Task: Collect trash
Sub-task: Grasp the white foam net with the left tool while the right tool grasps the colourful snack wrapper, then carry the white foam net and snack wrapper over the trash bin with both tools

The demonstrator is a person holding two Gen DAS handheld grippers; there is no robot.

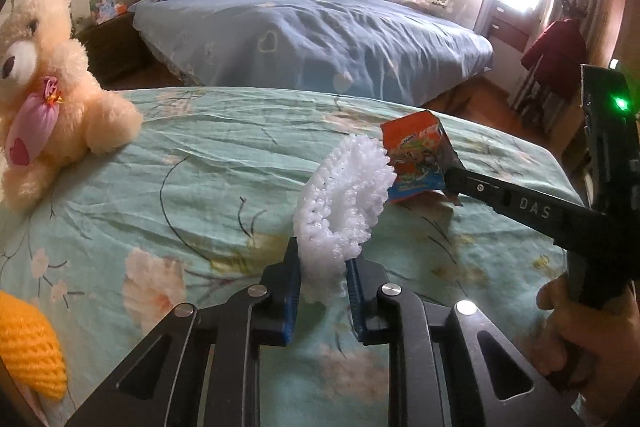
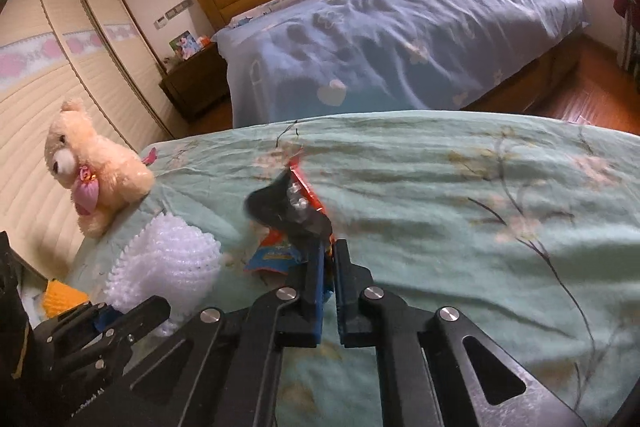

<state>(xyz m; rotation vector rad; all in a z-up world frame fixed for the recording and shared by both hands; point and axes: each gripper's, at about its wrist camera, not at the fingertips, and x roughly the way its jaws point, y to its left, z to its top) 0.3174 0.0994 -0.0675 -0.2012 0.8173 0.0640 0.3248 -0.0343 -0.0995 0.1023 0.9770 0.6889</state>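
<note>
Both pieces of trash are at the pick-up step. The left gripper (image 1: 322, 267) is closed on the lower edge of the white foam net (image 1: 344, 203), which stands up between its blue pads above the green floral bed cover (image 1: 224, 155). The right gripper (image 2: 329, 267) is closed almost fully on the orange-and-blue snack wrapper (image 2: 298, 223), whose crumpled upper part rises beyond the fingertips. Both items sit near the middle of the bed, the foam net to the left of the wrapper and close beside it. No bin or bag shows in either view, so the next move, by judgement, calls for lifting both items clear of the cover without loosening either grip, then locating a container. The thin wrapper edge may slip if the lift is abrupt. The left wrist view shows the printed face of the wrapper, the right gripper reaching in from the right, the person's hand (image 1: 576, 331) on its handle, and a yellow knitted item (image 1: 28, 339) at the near left. The right wrist view shows the wrapper edge-on and blurred, and shows the wardrobe doors (image 2: 52, 67) at far left. The teddy bear (image 1: 44, 75) sits at the left edge of the bed, clear of both grips.
</note>
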